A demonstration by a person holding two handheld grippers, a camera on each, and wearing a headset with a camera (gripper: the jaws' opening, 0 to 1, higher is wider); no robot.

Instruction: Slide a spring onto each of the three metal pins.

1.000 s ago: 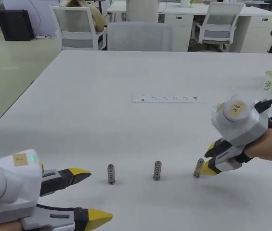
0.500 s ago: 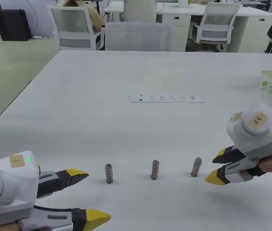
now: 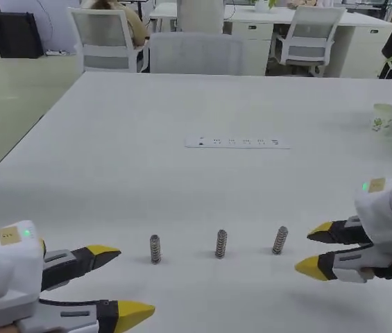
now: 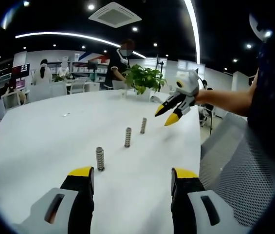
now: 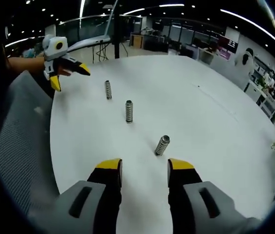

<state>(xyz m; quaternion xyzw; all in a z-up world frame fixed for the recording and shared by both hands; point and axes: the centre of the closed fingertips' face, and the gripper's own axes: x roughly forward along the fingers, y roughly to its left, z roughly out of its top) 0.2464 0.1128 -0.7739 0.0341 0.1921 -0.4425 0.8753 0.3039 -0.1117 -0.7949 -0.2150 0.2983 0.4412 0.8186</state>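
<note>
On the white table (image 3: 182, 104), 3 springs stand in a row near the person's side, each well apart from the next: the left spring (image 3: 155, 248), the middle spring (image 3: 220, 243) and the right spring (image 3: 279, 240). The left and middle ones stand upright, and the right one leans a little. Whether a pin runs up inside each coil cannot be told, since the coils hide it.

Low at the left of the head view, the left gripper (image 3: 121, 281) hovers over the table. Its jaws are spread wide with nothing between them, and the yellow tips point toward the row. In the left gripper view the left spring sits just ahead of the left-hand jaw tip, clear of it, with the other 2 lined up behind.

At the right of the head view, the right gripper (image 3: 313, 248) sits beside the right spring, near it but not touching. Its jaws are parted and hold nothing. In the right gripper view that spring stands ahead of the gap between the 2 yellow tips.

Farther back, a white power strip (image 3: 237, 142) lies flat at mid-table. A paper cup (image 3: 384, 116) stands near the right edge, and office chairs (image 3: 196, 52) sit beyond the far edge.
</note>
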